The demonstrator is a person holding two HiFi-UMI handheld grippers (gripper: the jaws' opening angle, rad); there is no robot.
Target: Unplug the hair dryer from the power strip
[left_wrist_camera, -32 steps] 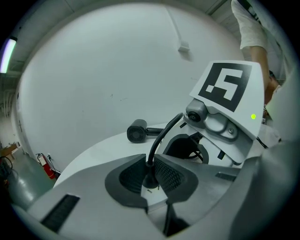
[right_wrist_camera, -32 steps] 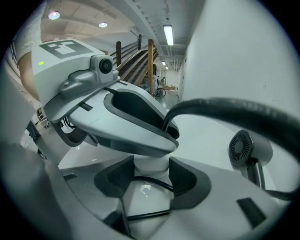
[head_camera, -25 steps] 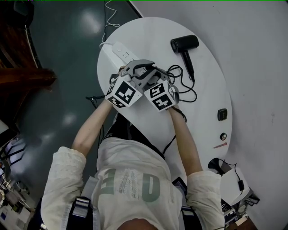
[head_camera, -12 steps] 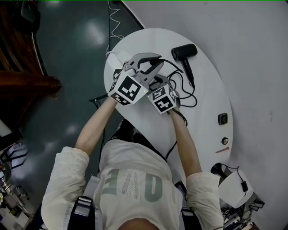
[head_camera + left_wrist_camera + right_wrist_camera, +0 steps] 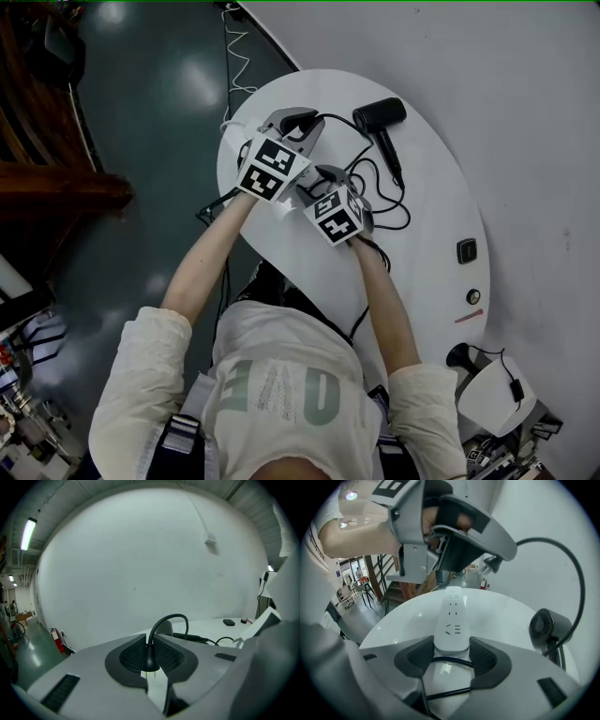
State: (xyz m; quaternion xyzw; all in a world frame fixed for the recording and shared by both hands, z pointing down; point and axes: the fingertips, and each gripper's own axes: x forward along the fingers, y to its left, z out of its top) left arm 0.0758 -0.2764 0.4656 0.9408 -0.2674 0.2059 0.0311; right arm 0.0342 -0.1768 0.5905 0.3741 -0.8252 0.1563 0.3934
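Your left gripper (image 5: 149,644) pinches one plug (image 5: 150,662) | right gripper (image 5: 451,645) clamps one power strip (image 5: 451,616) | one hair dryer (image 5: 380,112) nearby

No readable text, shirt lettering (image 5: 281,392) (upside down) unclear

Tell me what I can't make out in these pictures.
Head view: plug and most of the power strip, under the left claw and right claw.
Left gripper view: most of the hair dryer, behind that claw's jaws.
Head view: small items by the table edge, too small to identify.
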